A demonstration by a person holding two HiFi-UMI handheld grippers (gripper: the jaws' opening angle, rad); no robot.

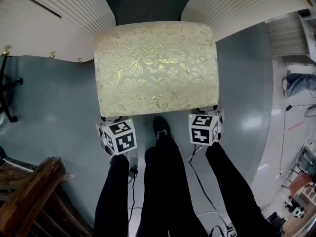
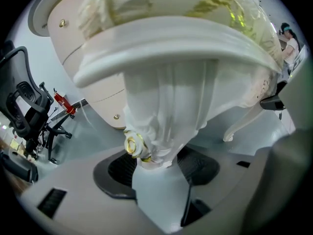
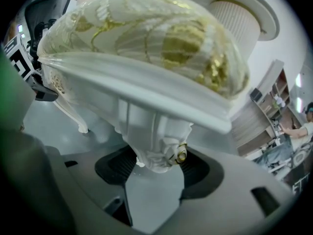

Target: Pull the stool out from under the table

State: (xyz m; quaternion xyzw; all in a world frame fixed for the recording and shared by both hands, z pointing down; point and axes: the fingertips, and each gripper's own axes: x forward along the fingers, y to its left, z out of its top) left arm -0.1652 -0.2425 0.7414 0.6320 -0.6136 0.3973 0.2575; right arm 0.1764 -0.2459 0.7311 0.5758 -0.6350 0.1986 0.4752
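The stool [image 1: 155,68] has a cream cushion with a gold leaf pattern and white carved legs. It stands on the grey floor in front of the white fluted table [image 1: 59,14]. My left gripper [image 1: 108,121] is at the stool's near left corner. In the left gripper view its jaws [image 2: 156,163] are closed round the carved top of that leg [image 2: 164,116]. My right gripper [image 1: 213,113] is at the near right corner, and in the right gripper view it [image 3: 156,166] clamps the other near leg [image 3: 151,136]. The cushion's edge hides both fingertips from the head view.
A second fluted part of the table [image 1: 247,4] stands at the back right. Dark wooden furniture [image 1: 29,196] fills the near left. An office chair base [image 1: 7,90] is at the left edge. Cables [image 1: 284,132] lie on the floor at the right. The person's black-clad legs [image 1: 168,181] stand behind the stool.
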